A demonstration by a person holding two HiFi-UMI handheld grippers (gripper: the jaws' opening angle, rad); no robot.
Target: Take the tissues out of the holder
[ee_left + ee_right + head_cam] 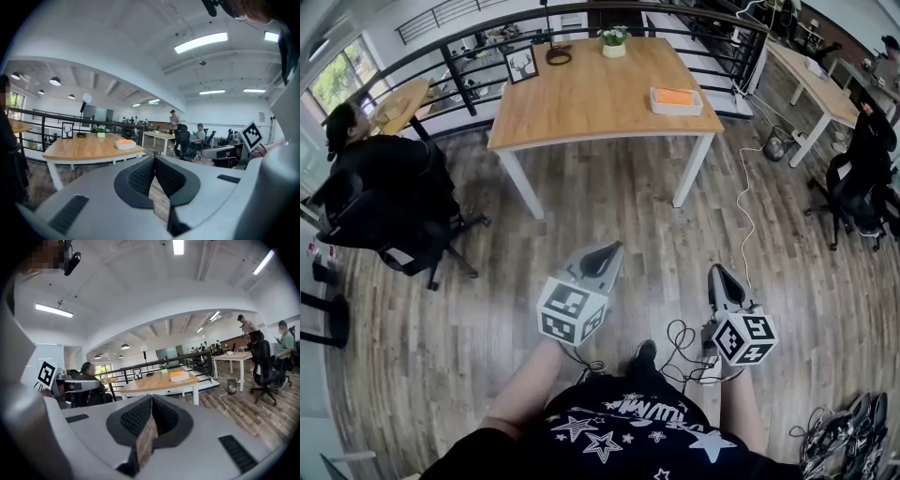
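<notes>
- Both the left gripper (602,255) and the right gripper (718,277) have their jaws pressed together, with nothing between them.
- Well beyond the fingertips, the tissue holder (675,100) sits untouched on the table (581,103); by the look of it, no tissues are out yet.

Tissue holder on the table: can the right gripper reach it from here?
Probably not yet. The tissue holder sits on the table, across a stretch of floor from the right gripper. Nothing blocks the way, but its jaws are shut.
</notes>
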